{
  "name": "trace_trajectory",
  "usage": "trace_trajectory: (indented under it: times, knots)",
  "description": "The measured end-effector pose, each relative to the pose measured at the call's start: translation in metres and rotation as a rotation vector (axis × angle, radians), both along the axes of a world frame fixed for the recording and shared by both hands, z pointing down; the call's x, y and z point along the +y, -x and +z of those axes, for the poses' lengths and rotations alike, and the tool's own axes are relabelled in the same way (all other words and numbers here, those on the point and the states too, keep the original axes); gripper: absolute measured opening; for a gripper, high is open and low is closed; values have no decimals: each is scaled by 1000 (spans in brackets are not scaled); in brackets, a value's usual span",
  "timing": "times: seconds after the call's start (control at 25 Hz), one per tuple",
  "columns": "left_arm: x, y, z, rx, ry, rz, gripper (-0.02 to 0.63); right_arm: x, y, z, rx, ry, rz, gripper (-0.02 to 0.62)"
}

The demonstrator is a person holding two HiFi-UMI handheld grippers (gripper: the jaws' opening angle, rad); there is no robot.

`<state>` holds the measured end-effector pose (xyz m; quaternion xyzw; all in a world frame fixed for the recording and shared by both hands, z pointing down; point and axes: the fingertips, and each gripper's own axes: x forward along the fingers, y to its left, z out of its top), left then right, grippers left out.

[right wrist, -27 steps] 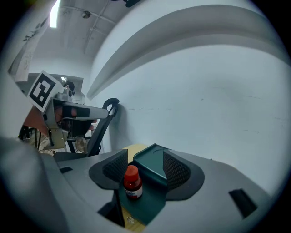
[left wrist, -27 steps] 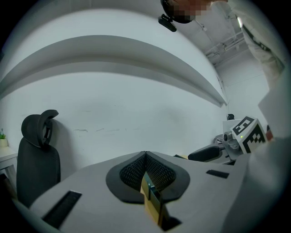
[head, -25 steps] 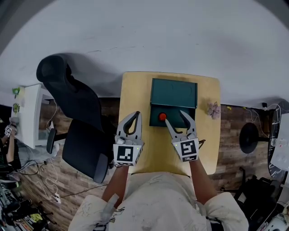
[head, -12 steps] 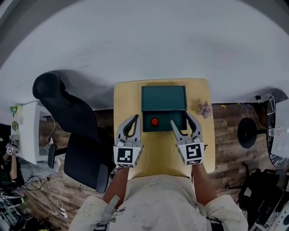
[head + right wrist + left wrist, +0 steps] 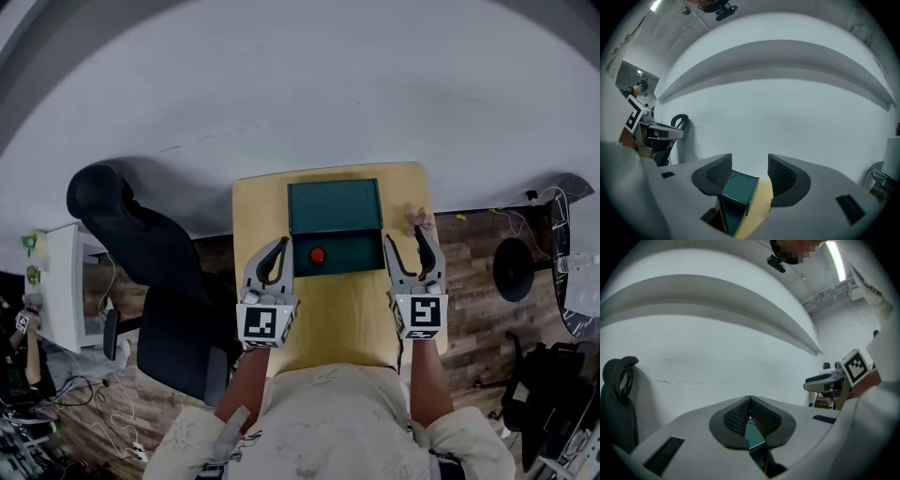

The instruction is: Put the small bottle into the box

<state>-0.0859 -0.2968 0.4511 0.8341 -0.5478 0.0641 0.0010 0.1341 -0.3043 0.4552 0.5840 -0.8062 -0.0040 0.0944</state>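
The small bottle (image 5: pixel 318 255), seen from above only as a round red cap, sits inside the dark green box (image 5: pixel 334 206), in its open lower half near the left side, with the raised lid behind it. The box stands at the far middle of the pale wooden table (image 5: pixel 337 309). Just left of the box, the left gripper (image 5: pixel 279 246) has its jaws pressed together at the tips, with nothing between them. Just right of the box, the right gripper (image 5: pixel 405 242) has its jaws spread well apart and holds nothing; its own view looks past them at a corner of the box. A small dried flower (image 5: pixel 419 217) lies right of the box, beside the right gripper's tips. A black office chair (image 5: pixel 141 272) stands left of the table.
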Motion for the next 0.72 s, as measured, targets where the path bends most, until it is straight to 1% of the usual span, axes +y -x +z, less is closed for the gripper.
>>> trace_trajectory:
  times: [0.08, 0.32, 0.72]
  knots:
    - [-1, 1, -1, 7, -1, -5, 8, -1, 0, -1, -1, -5, -1, 253]
    - [-3, 4, -2, -5, -12, -24, 8, -5, 7, -1, 7, -3, -23, 253]
    - [-4, 4, -4, -22, -27, -32, 8, -8, 0, -5, -1, -4, -11, 253]
